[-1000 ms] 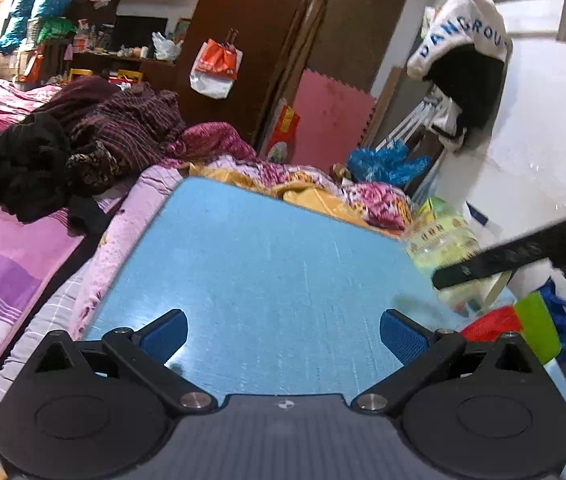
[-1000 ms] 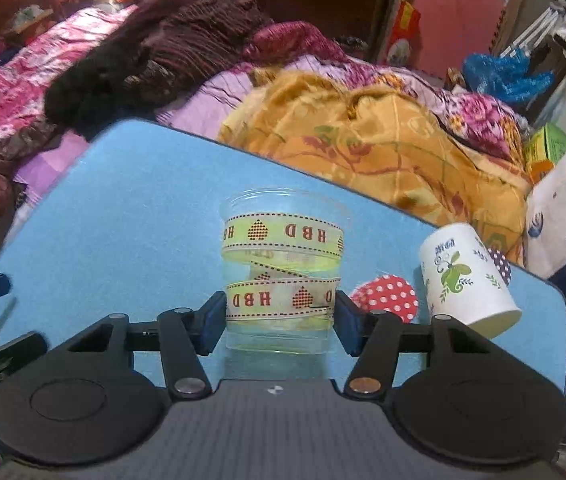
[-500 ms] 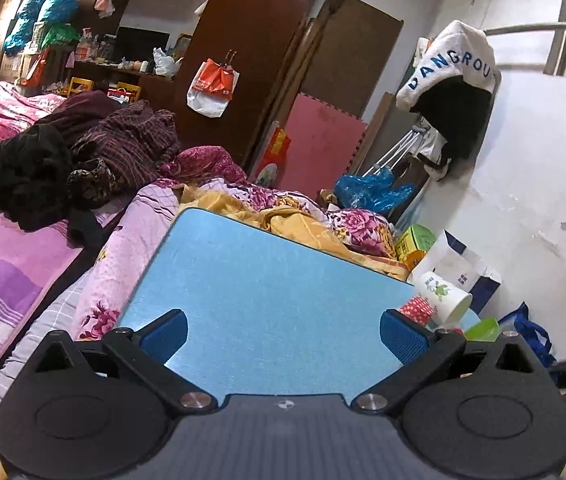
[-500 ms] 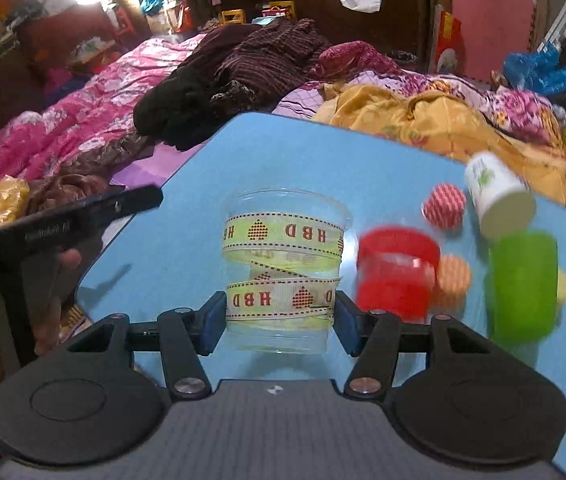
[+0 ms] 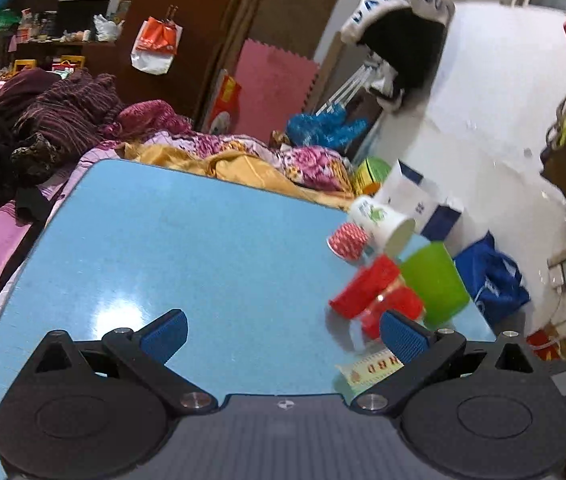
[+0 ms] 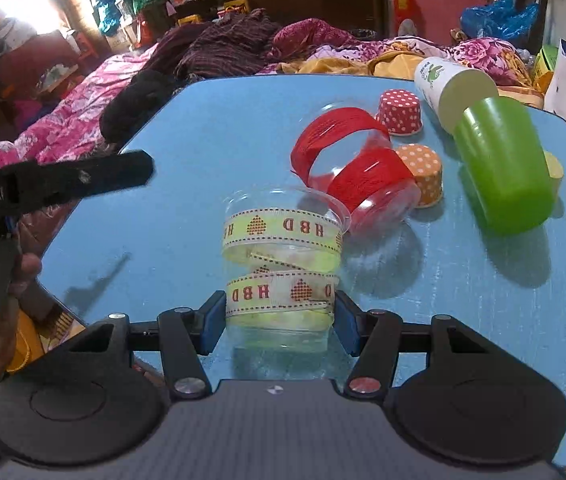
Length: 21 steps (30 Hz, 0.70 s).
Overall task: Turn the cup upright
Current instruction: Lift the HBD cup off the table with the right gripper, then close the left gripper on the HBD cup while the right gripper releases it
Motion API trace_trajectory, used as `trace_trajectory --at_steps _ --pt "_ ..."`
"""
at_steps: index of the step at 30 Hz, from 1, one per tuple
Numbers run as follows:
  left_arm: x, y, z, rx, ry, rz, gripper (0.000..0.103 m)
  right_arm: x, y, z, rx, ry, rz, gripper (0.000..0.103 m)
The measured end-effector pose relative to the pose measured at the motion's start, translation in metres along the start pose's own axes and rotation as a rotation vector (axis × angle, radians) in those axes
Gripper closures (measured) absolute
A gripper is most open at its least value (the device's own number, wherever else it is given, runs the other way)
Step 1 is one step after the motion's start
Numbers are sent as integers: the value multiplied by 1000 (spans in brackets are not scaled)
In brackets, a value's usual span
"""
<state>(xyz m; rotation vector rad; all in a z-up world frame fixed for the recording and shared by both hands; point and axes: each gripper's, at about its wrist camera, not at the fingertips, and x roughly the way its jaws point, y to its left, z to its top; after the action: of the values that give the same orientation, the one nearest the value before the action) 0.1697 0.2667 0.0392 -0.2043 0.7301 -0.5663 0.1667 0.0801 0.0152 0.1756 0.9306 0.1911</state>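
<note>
My right gripper (image 6: 281, 328) is shut on a clear plastic cup with yellow "HBD" ribbon (image 6: 283, 264), held upright, rim up, low over the blue table (image 6: 163, 152). Its ribbon peeks out behind my left gripper's right finger in the left wrist view (image 5: 371, 366). My left gripper (image 5: 283, 332) is open and empty over the table (image 5: 183, 240); its body shows at the left of the right wrist view (image 6: 55, 184).
Other cups lie on the table's right side: a clear red-ribbon cup on its side (image 6: 355, 172), a green cup (image 6: 503, 168), a white paper cup (image 6: 451, 88), small dotted red (image 6: 399, 112) and orange (image 6: 423, 172) cups. Bedding surrounds the table.
The right gripper has pulled back and risen with the HBD cup, so the whole cluster of cups is in view. The left gripper has swung right toward the cups.
</note>
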Motion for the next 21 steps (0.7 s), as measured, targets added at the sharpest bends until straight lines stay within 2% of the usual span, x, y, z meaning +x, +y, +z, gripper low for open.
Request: trace_trajectory --at_steps 6,12,21 --pt "1 2 -3 -74 41 -11 1 -2 1 -9 -21 -13 0 45" --pt "7 -8 -10 -67 92 -44 3 0 10 -18 -44 -17 -7 44" --pt "5 -15 -13 -74 111 -58 3 2 22 -21 -54 -9 -21 43"
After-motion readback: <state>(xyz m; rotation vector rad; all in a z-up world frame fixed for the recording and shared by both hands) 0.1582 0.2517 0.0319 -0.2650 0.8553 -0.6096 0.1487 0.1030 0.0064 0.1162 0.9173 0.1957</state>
